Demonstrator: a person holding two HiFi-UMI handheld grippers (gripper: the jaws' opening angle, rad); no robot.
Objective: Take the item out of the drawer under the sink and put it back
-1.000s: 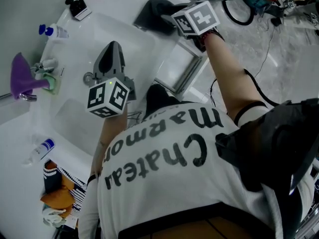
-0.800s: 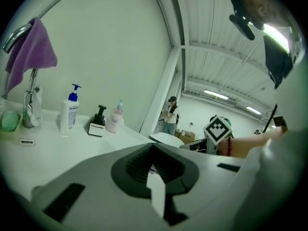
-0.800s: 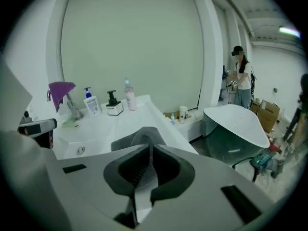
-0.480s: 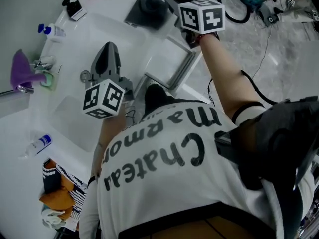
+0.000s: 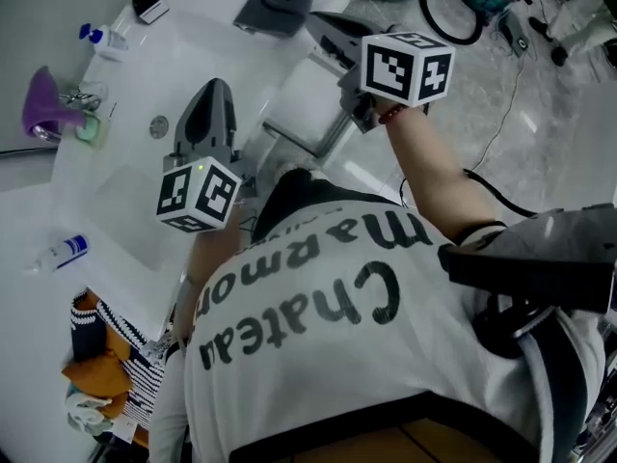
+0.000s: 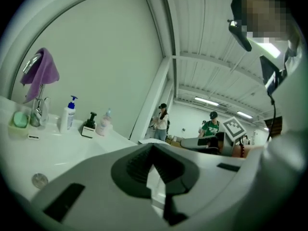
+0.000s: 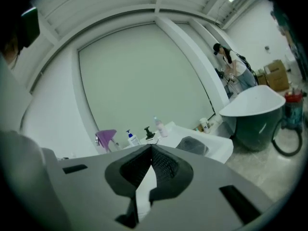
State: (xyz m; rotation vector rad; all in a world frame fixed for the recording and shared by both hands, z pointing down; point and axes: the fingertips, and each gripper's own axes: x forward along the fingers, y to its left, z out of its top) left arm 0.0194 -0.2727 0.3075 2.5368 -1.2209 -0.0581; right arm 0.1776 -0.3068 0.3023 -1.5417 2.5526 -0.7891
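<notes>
drawer (image 5: 308,99) open under the counter (image 5: 207,41) edge, closed right tool (image 5: 323,25) near it

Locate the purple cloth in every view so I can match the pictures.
Head view: purple cloth at the far left edge, upper part, by the basin.
Left gripper view: purple cloth at upper left, hanging against the wall.
Right gripper view: purple cloth, small, left of centre, just above the jaws.
Shared landmark: the blue-topped pump bottle standing near it.
</notes>
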